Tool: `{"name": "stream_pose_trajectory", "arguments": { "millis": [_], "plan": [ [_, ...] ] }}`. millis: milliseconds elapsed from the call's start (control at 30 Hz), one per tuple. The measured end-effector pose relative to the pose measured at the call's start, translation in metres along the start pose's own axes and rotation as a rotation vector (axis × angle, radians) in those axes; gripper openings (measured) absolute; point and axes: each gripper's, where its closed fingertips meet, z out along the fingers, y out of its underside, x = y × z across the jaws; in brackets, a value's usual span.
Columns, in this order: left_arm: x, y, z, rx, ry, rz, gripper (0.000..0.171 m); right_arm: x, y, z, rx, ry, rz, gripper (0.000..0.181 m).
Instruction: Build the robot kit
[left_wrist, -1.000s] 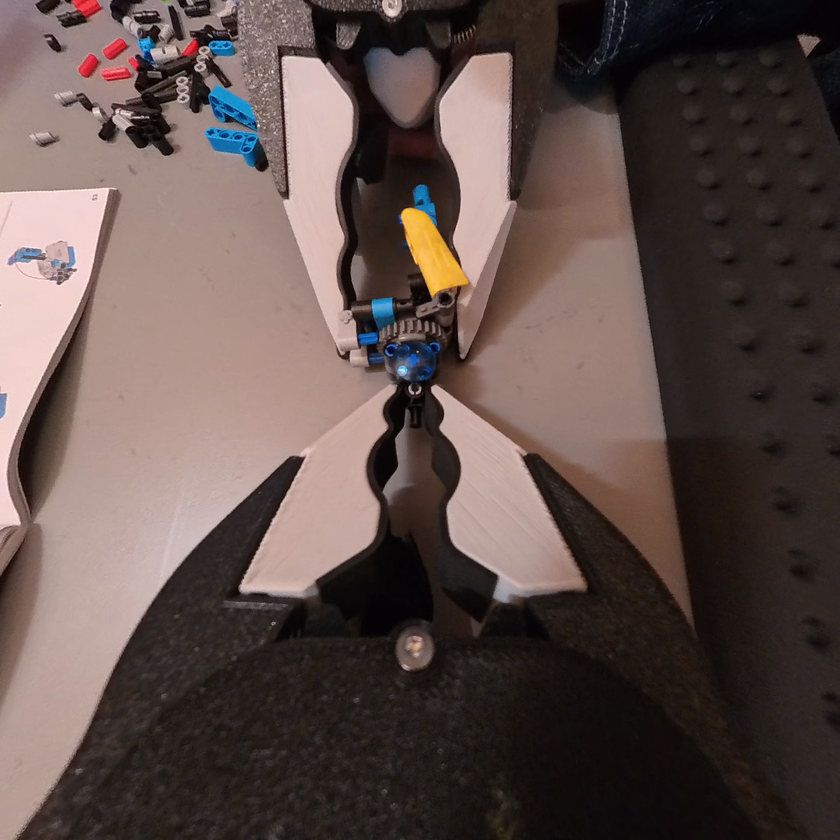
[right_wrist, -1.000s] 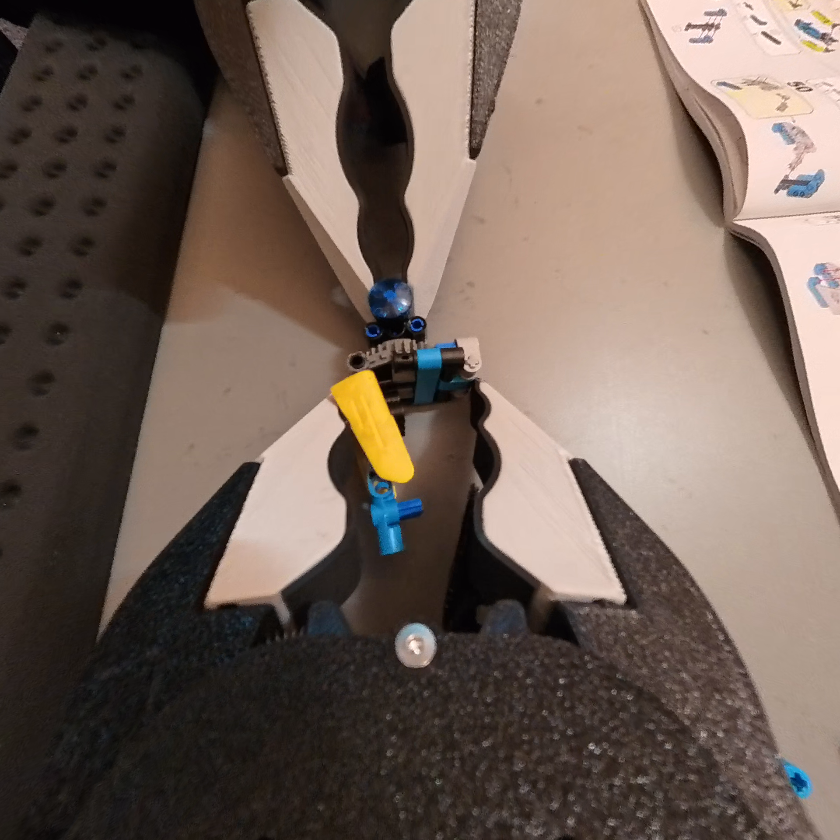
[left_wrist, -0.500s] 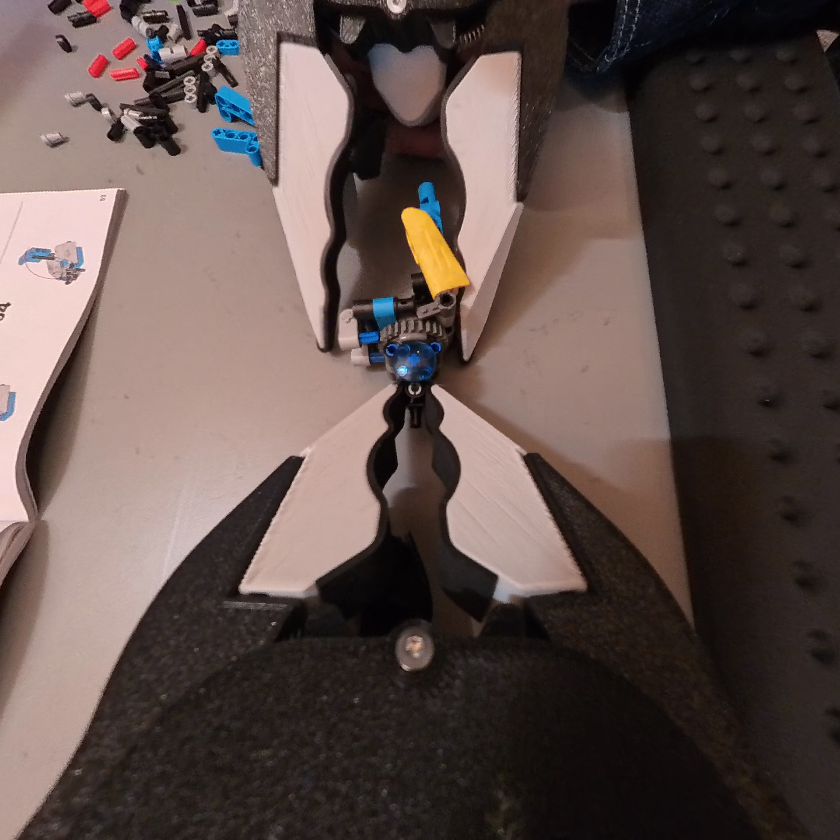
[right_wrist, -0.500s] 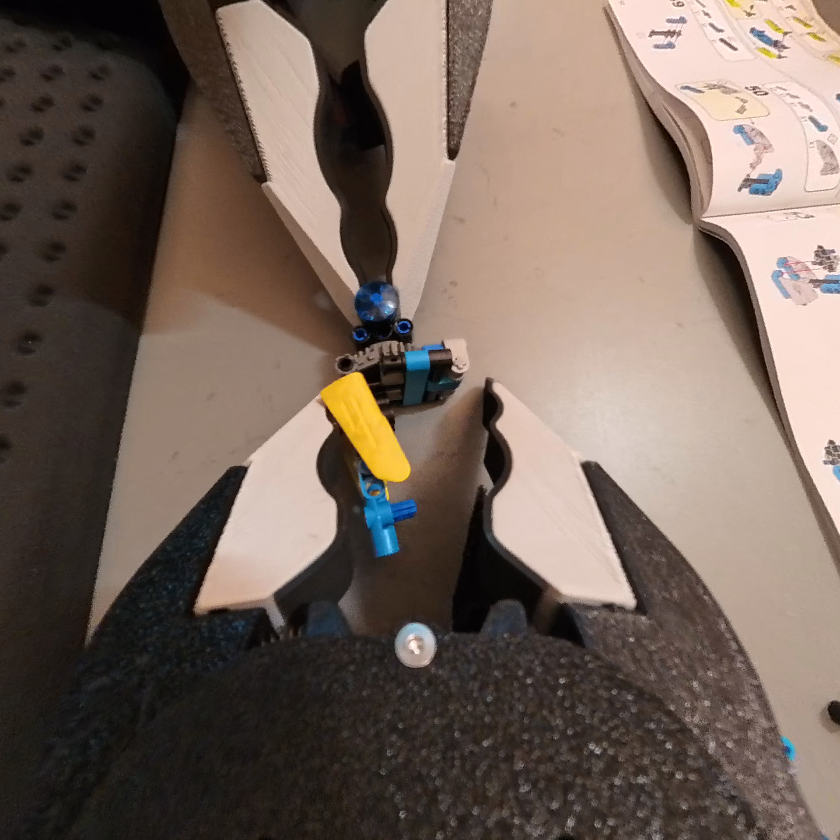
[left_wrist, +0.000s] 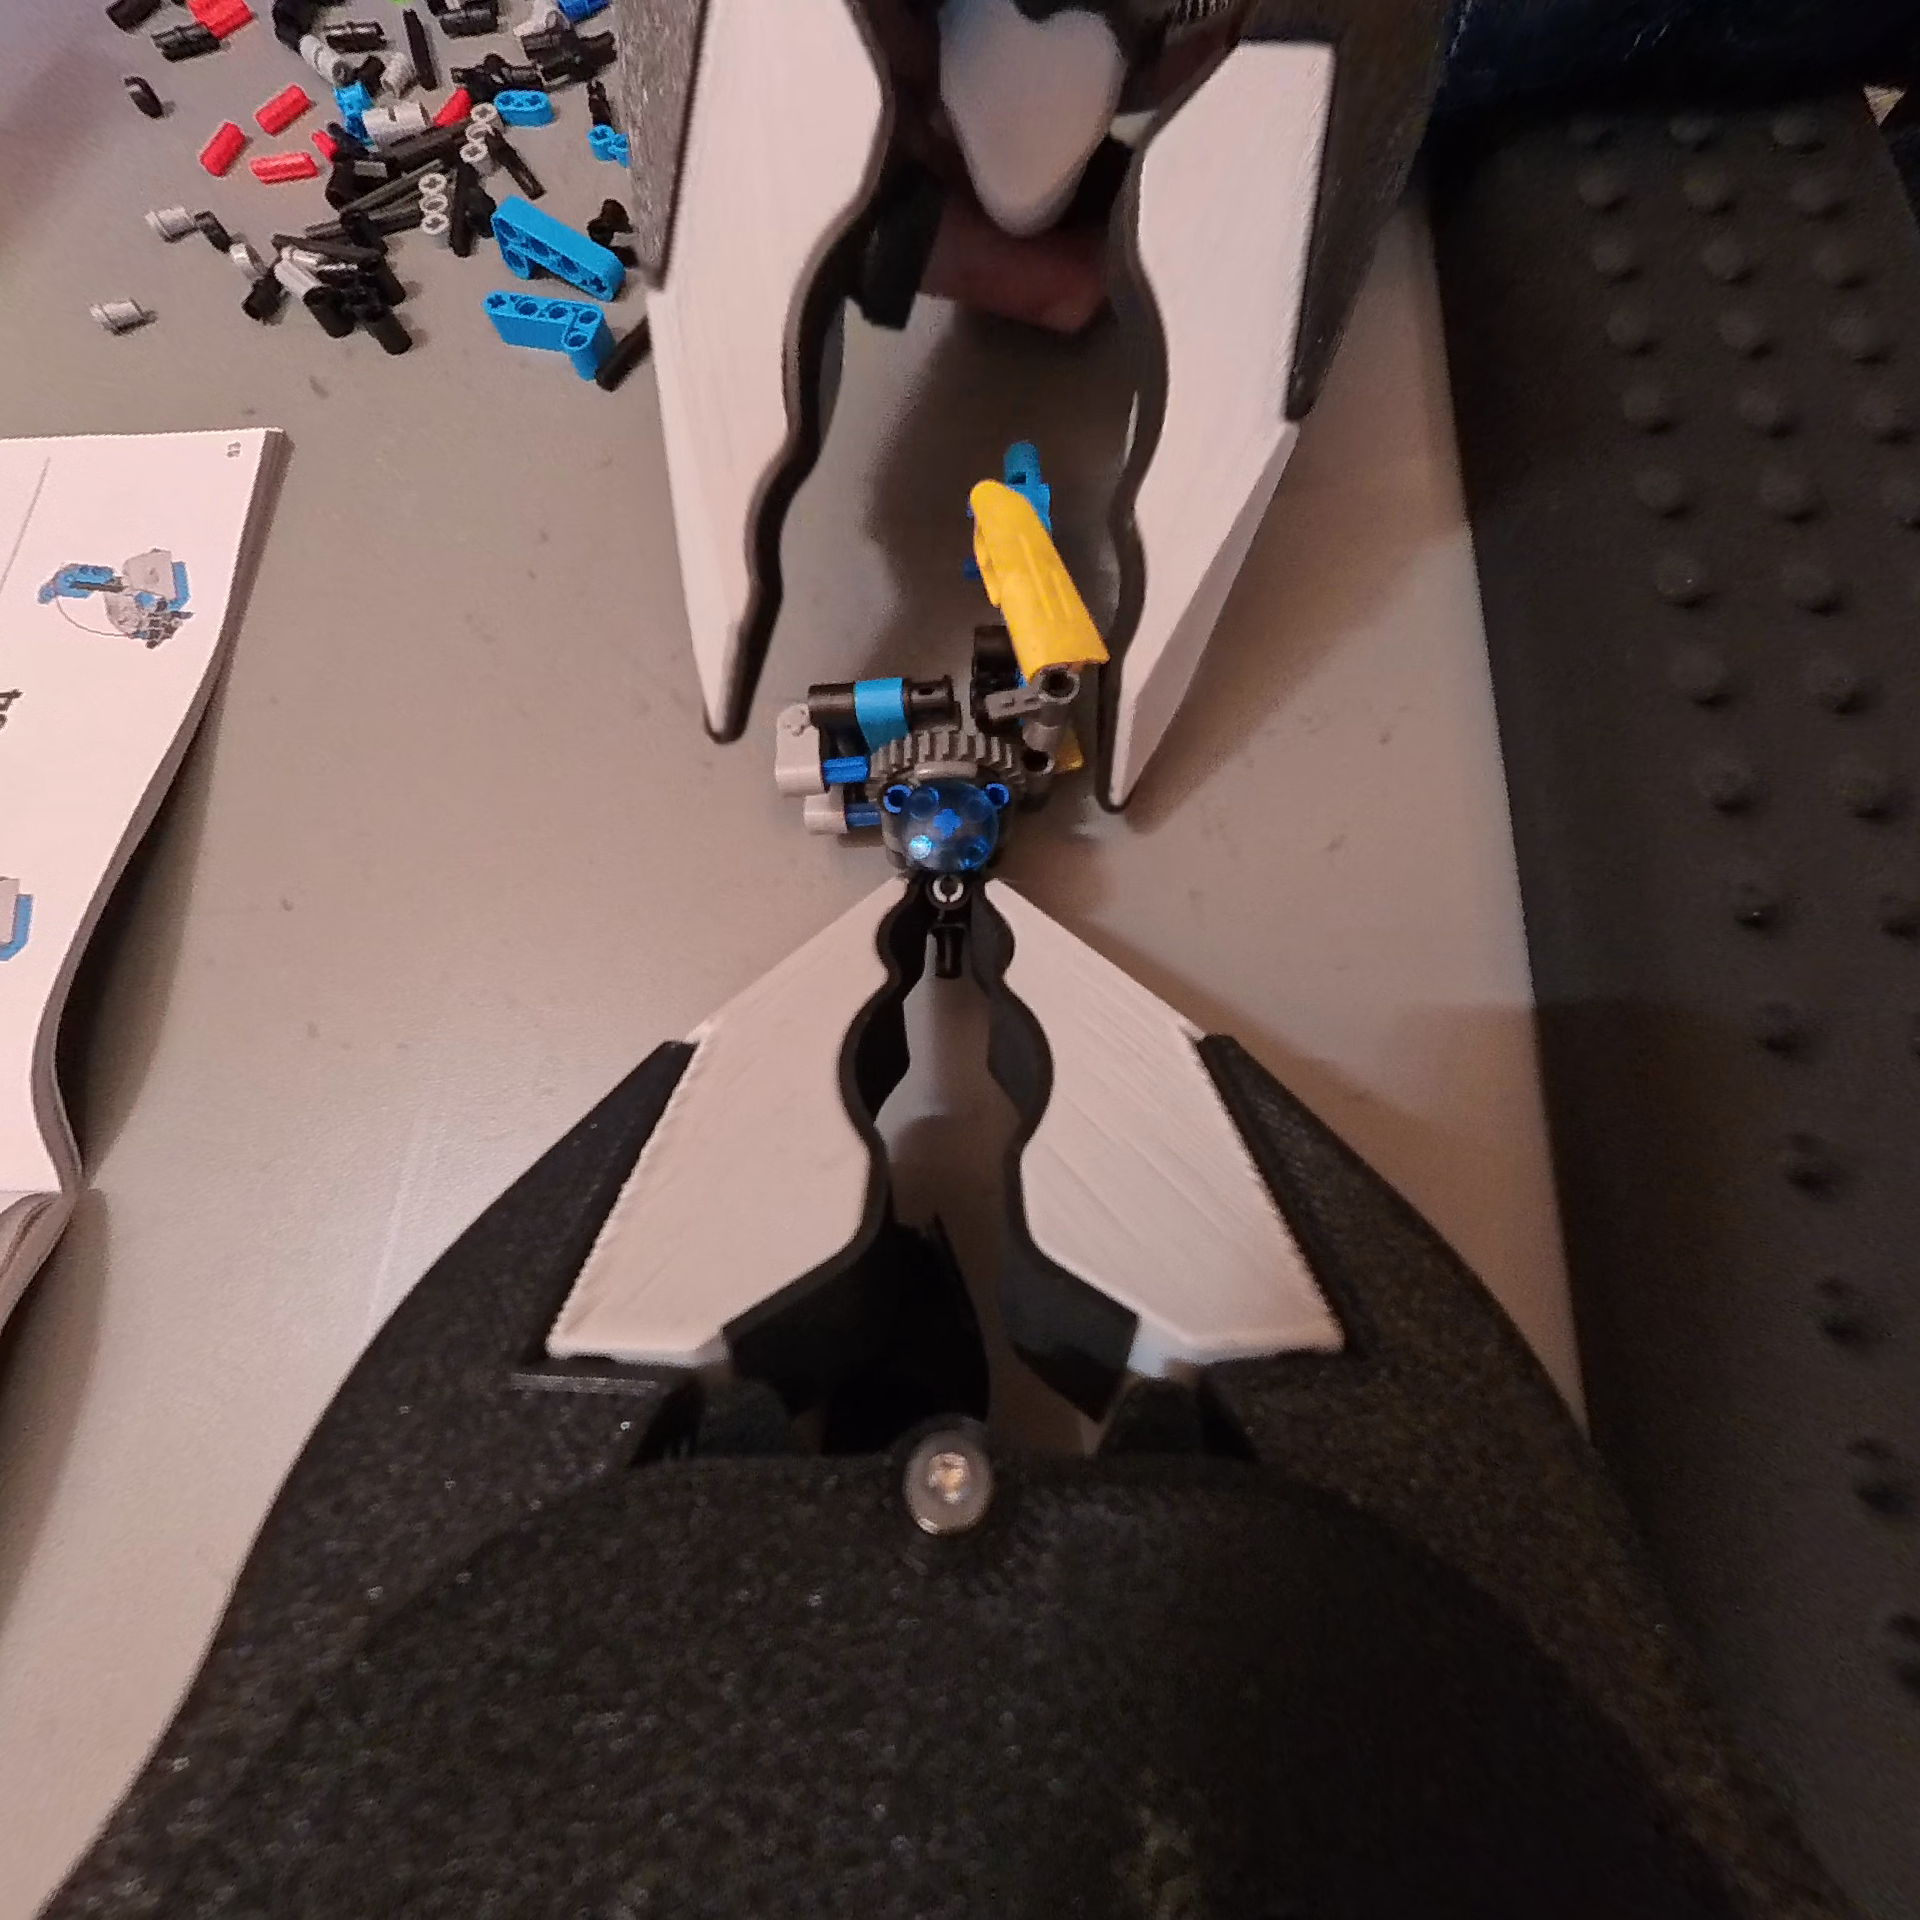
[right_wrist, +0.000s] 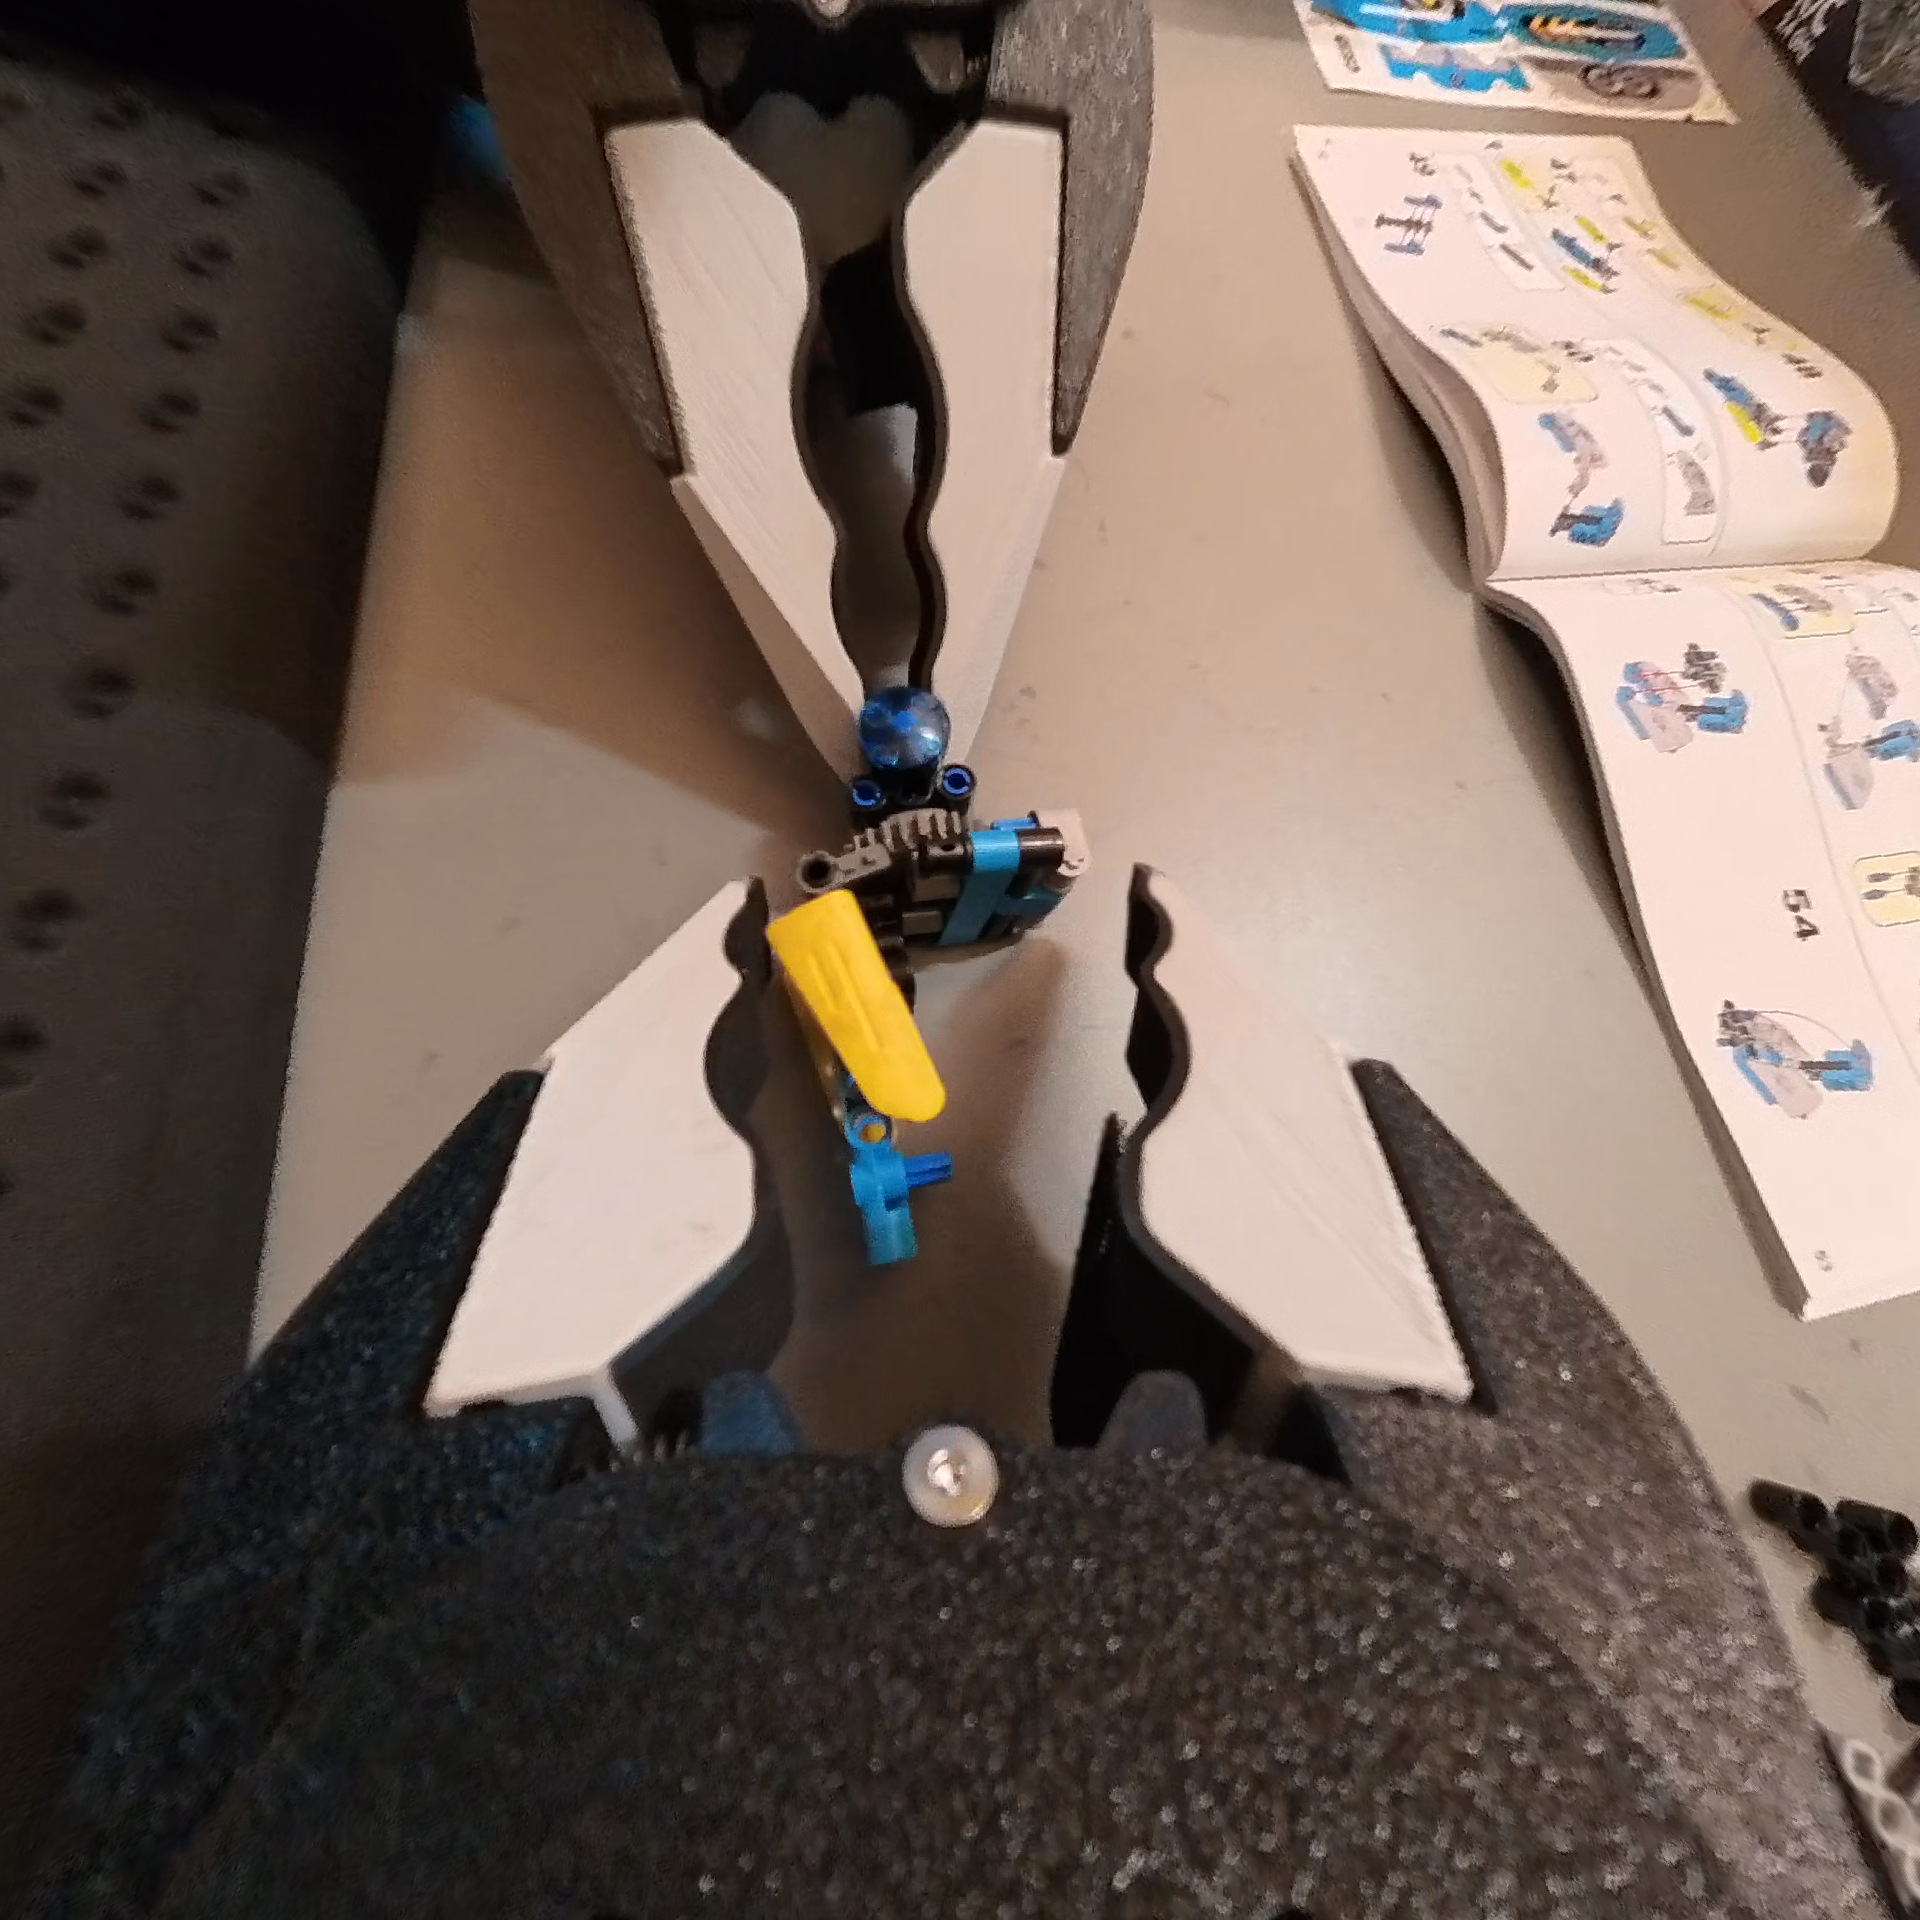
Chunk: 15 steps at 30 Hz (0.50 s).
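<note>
A small brick assembly (left_wrist: 914, 727) has a grey gear, blue and black pins, a yellow curved piece (left_wrist: 1034, 582) and a clear blue dome (left_wrist: 940, 826). It sits just above the grey table (left_wrist: 468, 883). My left gripper (left_wrist: 943, 896) is shut on a black pin under the dome and holds the assembly. My right gripper (right_wrist: 945, 888) is open, with one finger on each side of the assembly. The yellow piece (right_wrist: 857, 1013) lies close against its left finger (right_wrist: 623, 1143). The right wrist view shows the left gripper (right_wrist: 899, 707) opposite, pinched at the dome (right_wrist: 902, 727).
An open instruction booklet (right_wrist: 1662, 520) lies on the table and also shows in the left wrist view (left_wrist: 114, 727). A pile of loose pieces (left_wrist: 395, 187) is at the far left. A dark dimpled mat (left_wrist: 1714, 831) borders the table. A sticker sheet (right_wrist: 1507, 52) lies beyond the booklet. Left and right tips are no more than a few centimetres apart. My right tips are roughly 4 cm from the yellow piece (right_wrist: 857, 1013).
My right gripper has opened and let go of the assembly, its fingers now spread wide. The left gripper has kept its hold and barely moved.
</note>
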Motion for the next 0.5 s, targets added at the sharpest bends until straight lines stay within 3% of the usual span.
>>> {"name": "stream_pose_trajectory", "arguments": {
  "millis": [233, 367, 500],
  "plan": [
    [0.000, 0.000, 0.000, -0.001, -0.003, 0.004, 0.007, -0.008, -0.008, -0.017, 0.026, 0.035, -0.019, 0.055],
    [-0.005, 0.001, -0.002, -0.011, -0.051, 0.024, 0.008, -0.015, 0.006, -0.023, -0.012, 0.031, -0.004, 0.041],
    [-0.004, -0.002, -0.004, -0.018, -0.040, -0.061, 0.044, -0.011, 0.008, -0.024, -0.025, 0.061, -0.030, 0.021]
  ]
}}
